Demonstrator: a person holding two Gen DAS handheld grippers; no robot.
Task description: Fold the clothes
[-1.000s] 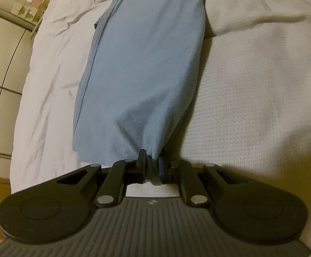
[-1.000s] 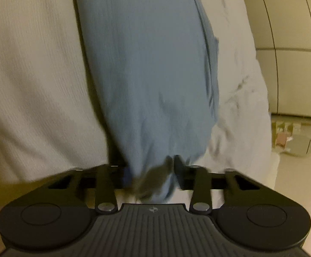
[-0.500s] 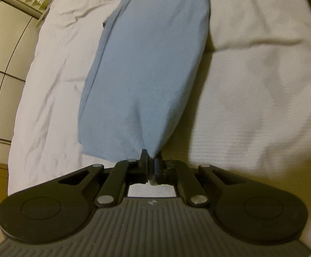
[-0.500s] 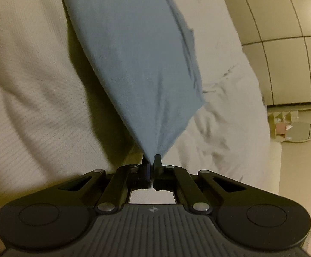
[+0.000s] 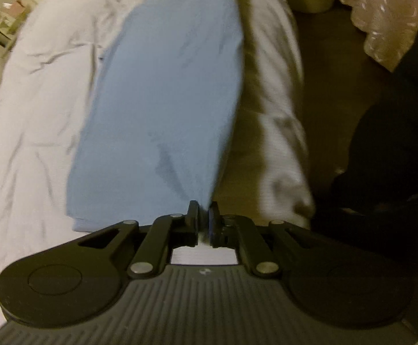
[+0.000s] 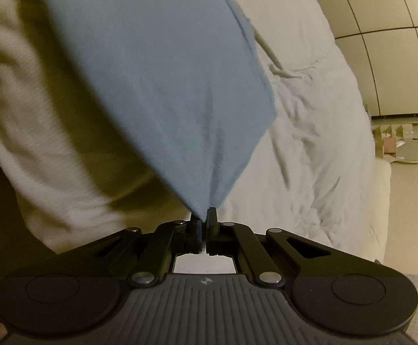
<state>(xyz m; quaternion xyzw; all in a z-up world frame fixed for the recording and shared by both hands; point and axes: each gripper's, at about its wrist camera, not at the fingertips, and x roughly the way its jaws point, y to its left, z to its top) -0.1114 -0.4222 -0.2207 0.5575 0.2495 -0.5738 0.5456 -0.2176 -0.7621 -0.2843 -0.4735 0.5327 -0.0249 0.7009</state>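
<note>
A light blue garment (image 5: 163, 100) stretches away from my left gripper (image 5: 203, 205), which is shut on its near corner. The cloth hangs lifted above a white bed (image 5: 36, 109). In the right wrist view the same blue garment (image 6: 157, 86) fans out from my right gripper (image 6: 204, 212), shut on another corner of it. Each gripper holds one end, and the fabric between them is taut and raised off the bedding. The garment's far end is out of frame in both views.
A cream knitted blanket (image 6: 36, 132) lies beside the crumpled white sheet (image 6: 309, 143). Panelled wardrobe doors (image 6: 387, 28) stand at the right, with a round mirror (image 6: 416, 151) on the floor. A dark floor (image 5: 338, 66) and a pink patterned cloth (image 5: 387, 14) lie beyond the bed's edge.
Both grippers have lifted and pulled back with the blue garment, raising it off the bed. The right gripper closed on its corner. The left view has swung toward the bed's edge.
</note>
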